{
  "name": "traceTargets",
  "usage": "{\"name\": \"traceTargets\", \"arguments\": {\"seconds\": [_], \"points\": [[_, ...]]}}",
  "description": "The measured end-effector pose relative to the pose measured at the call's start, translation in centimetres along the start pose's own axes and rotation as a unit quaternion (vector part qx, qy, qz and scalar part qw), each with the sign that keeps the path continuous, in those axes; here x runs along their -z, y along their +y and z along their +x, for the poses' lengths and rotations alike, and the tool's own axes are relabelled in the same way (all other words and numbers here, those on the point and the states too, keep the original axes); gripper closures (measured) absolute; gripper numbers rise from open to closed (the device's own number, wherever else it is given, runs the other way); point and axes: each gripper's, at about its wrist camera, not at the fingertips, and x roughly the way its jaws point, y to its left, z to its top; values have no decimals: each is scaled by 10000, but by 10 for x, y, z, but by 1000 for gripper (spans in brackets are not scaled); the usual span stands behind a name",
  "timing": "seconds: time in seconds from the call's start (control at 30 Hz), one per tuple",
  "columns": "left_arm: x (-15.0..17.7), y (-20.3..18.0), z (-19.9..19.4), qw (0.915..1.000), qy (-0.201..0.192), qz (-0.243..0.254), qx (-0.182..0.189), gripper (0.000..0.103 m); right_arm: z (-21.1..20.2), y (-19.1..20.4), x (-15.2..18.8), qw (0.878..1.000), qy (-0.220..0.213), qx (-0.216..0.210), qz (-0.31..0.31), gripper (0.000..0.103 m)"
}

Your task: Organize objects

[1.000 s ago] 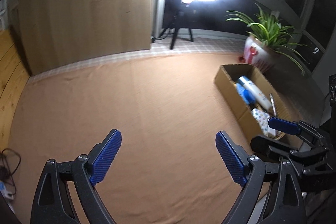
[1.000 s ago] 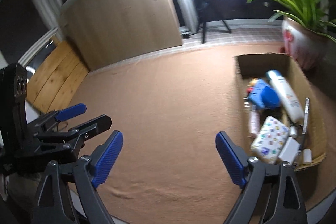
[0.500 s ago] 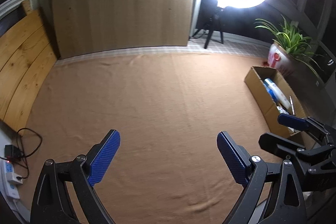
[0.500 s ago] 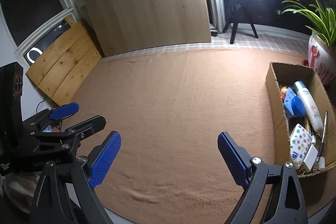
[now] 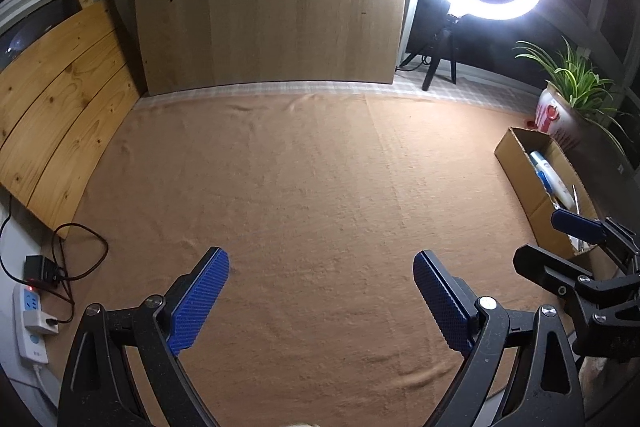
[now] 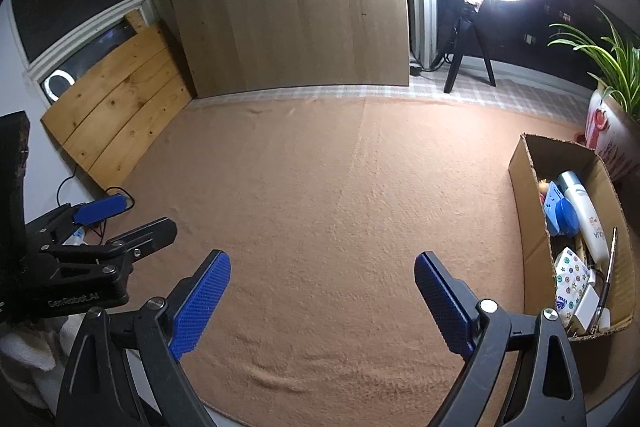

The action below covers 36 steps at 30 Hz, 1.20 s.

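Each claw (image 5: pixel 321 291) (image 6: pixel 322 293) is black framed, with silver screws and blue ribbed pads (image 6: pixel 200 303); one casing reads "GenRobot.AI".

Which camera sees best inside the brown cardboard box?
The right wrist view: the brown cardboard box lies open, showing a white bottle and blue container. The left wrist view shows it farther off, partly behind the right gripper.

The left gripper (image 5: pixel 320 291) and right gripper (image 6: pixel 322 293) were held side by side, angled downward, jaws spread wide and empty.
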Motion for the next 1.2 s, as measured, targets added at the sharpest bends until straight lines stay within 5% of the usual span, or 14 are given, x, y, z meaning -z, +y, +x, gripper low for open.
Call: {"name": "traceTargets", "arguments": {"seconds": [1.2], "points": [[2,-2,36,9991,382,-146,-136,7,1,-20,3,9975,-239,595,309,12]]}}
